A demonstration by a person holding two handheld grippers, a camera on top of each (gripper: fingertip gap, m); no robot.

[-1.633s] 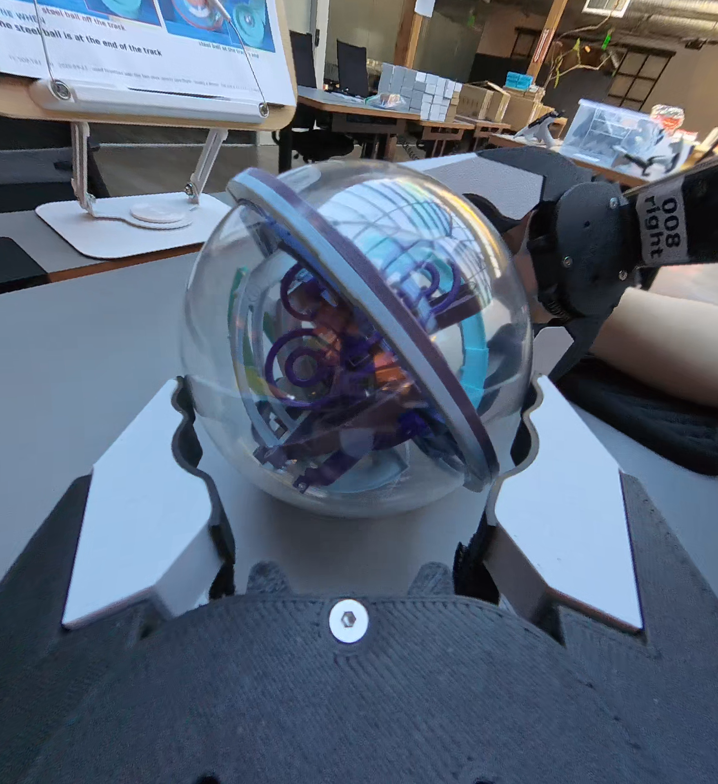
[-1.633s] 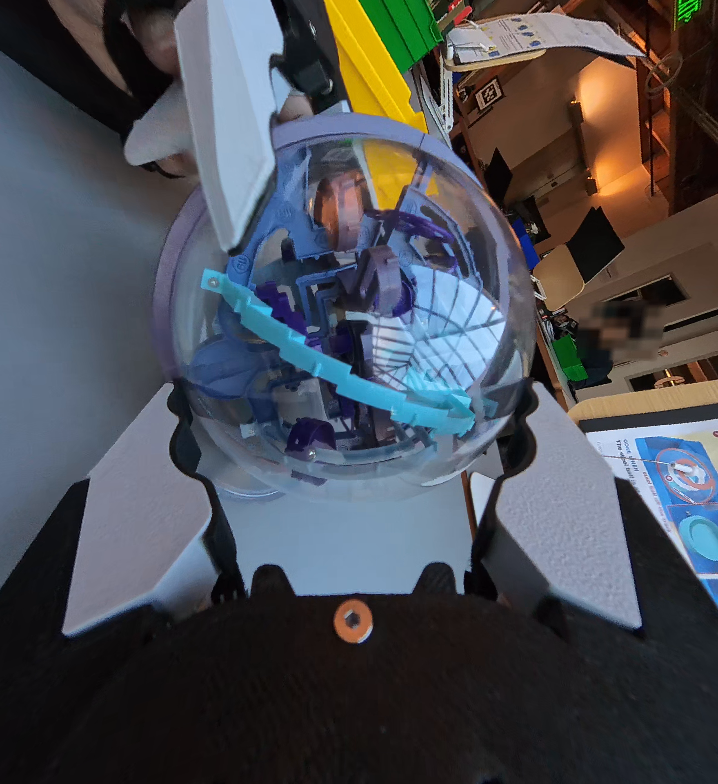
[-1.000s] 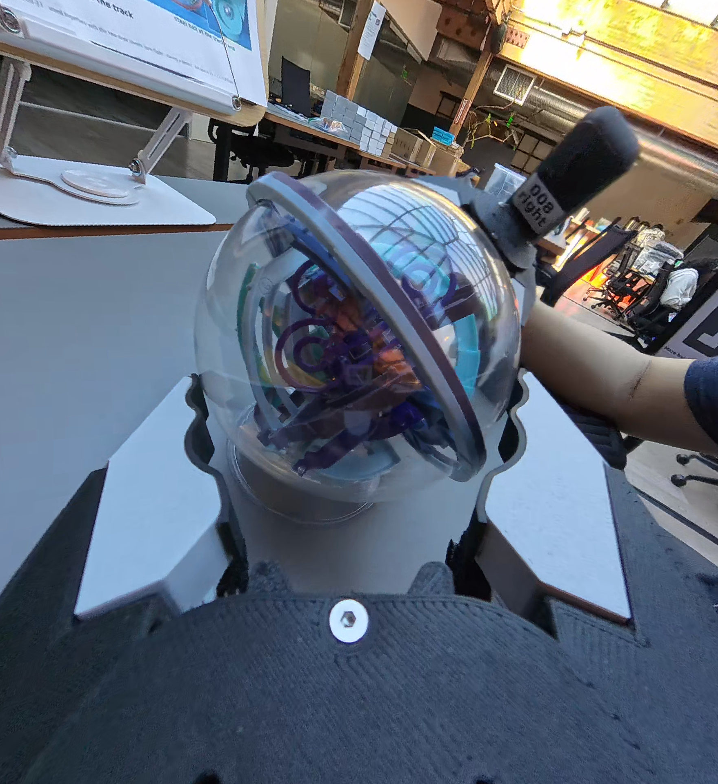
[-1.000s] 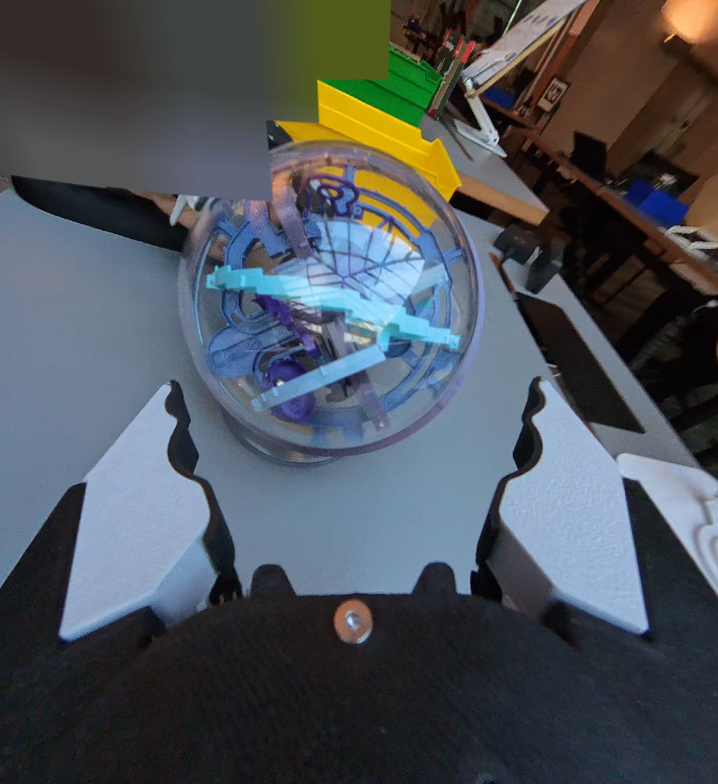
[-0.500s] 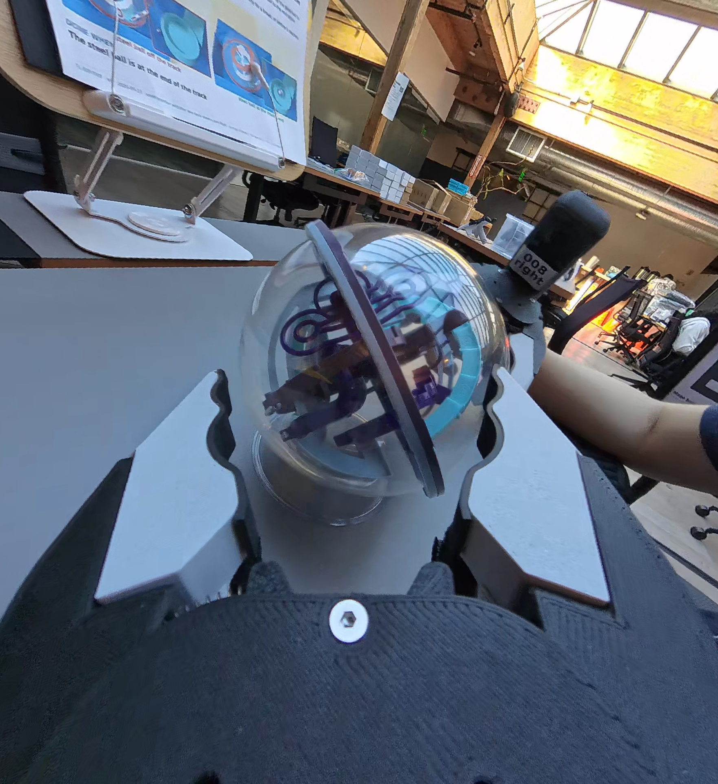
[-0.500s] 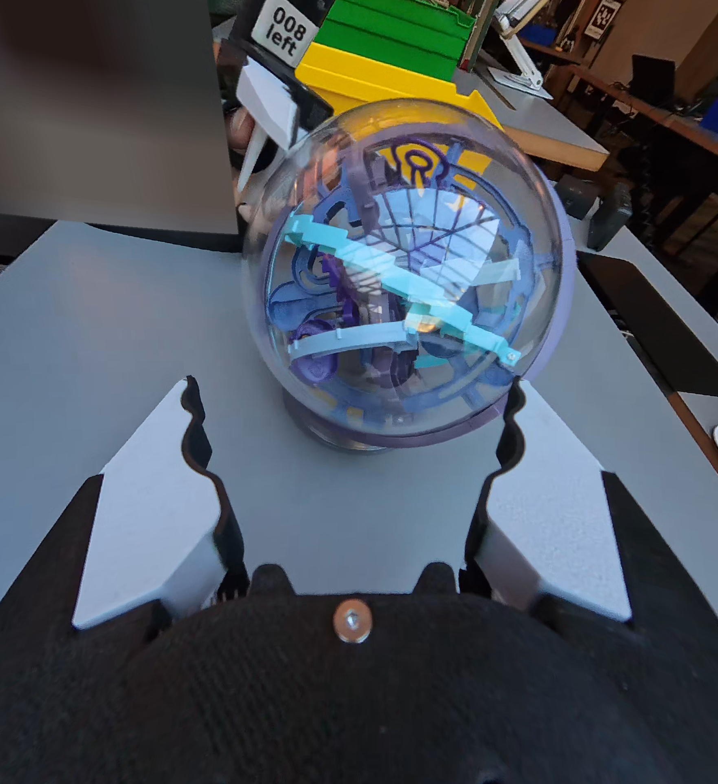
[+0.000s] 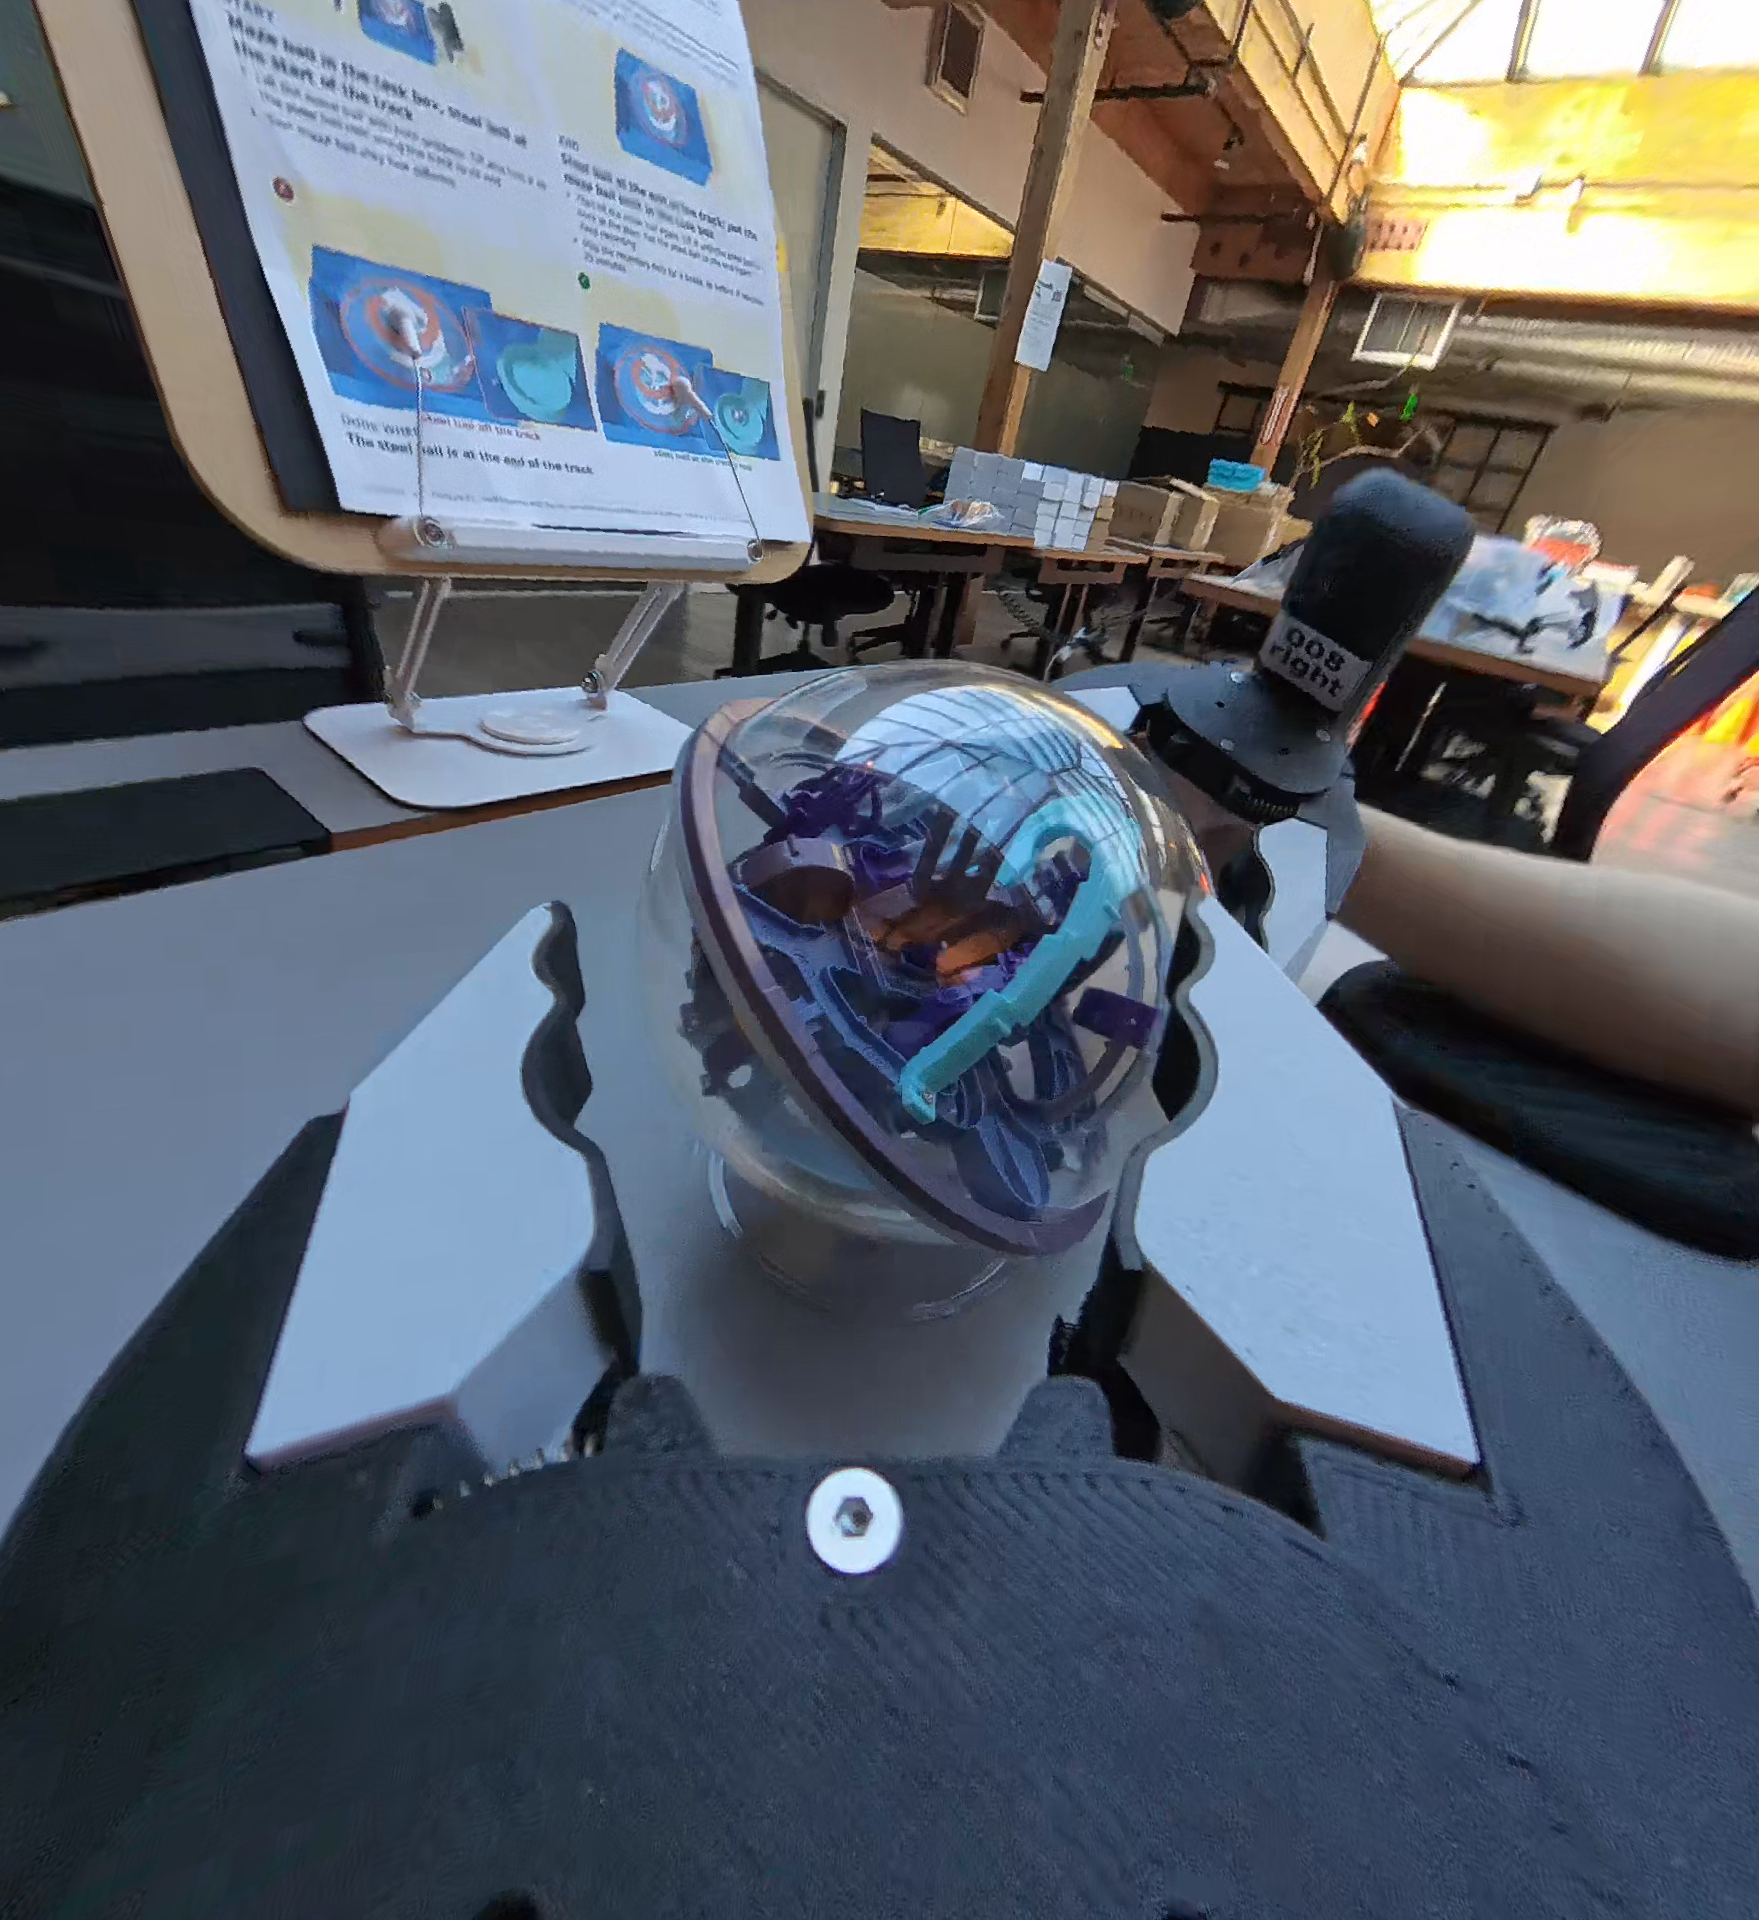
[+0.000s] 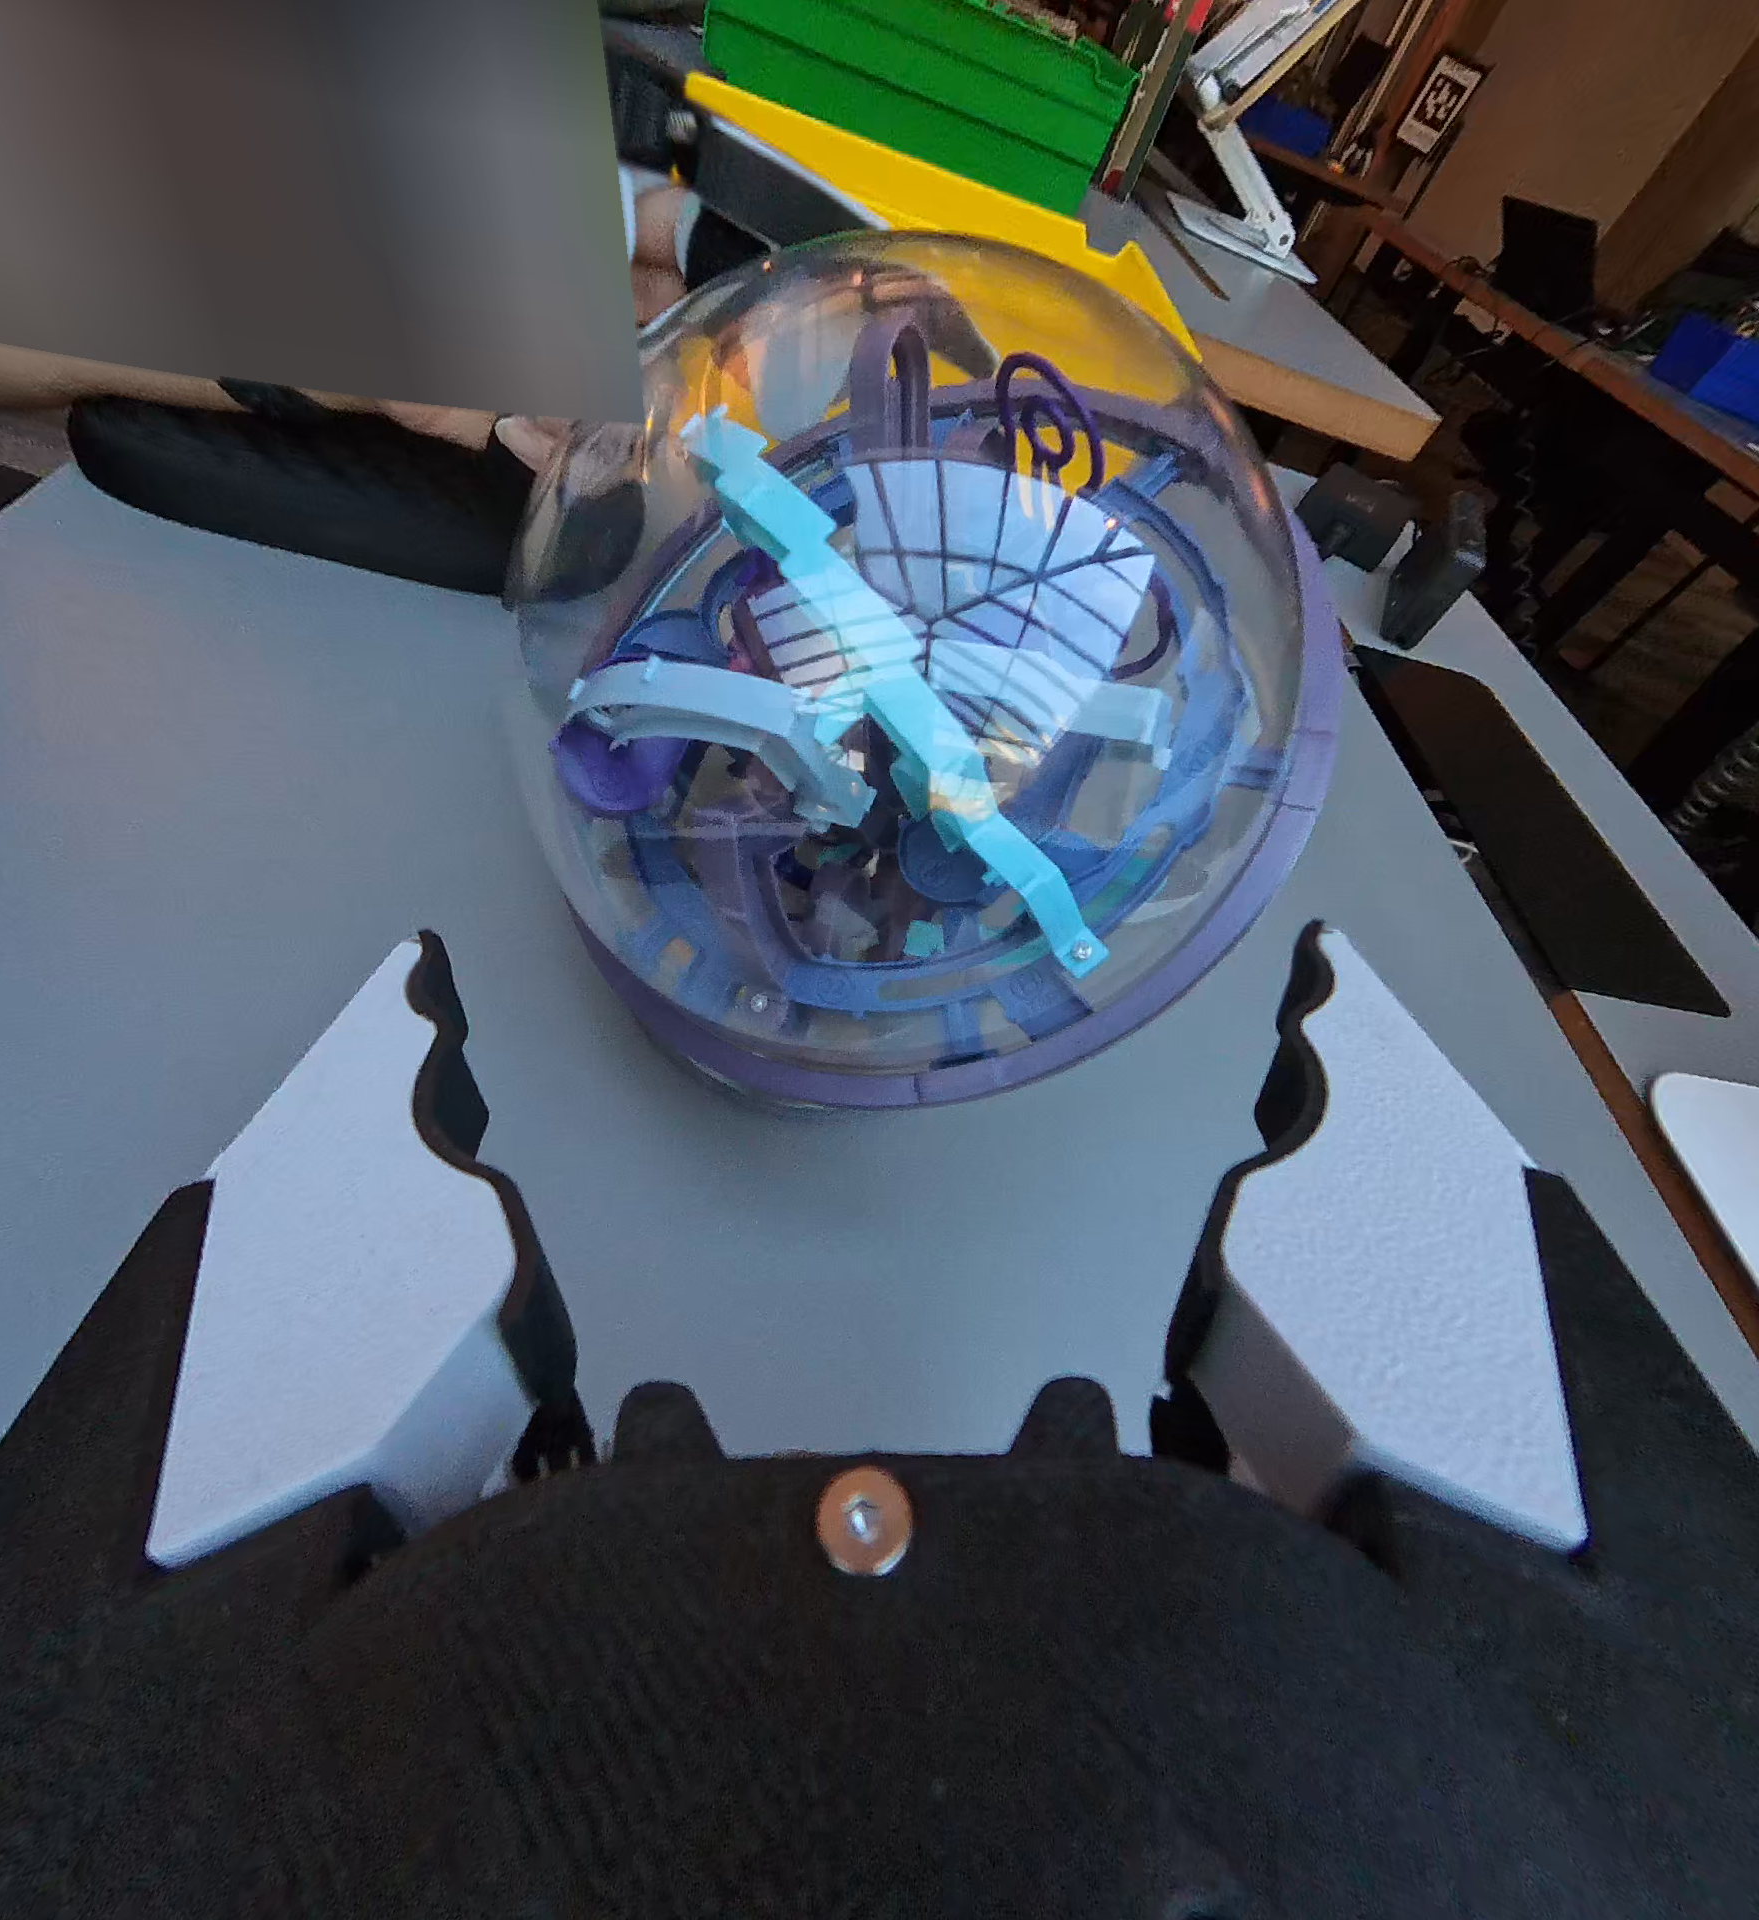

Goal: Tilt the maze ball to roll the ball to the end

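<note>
Left wrist view: the left gripper [image 7: 870, 1023] stands spread around the maze ball [image 7: 922, 951], right finger [image 7: 1270, 1174] touching its shell, left finger clear. Right gripper [image 8: 870, 1049] gapes empty, ball just ahead on the table [image 8: 179, 831]; left is nearer.

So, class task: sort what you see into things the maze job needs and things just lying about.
Needed: maze ball, its clear stand, left claw, right claw.

Lying about: instruction sheet, yellow bin, green bin, black mat.
</note>
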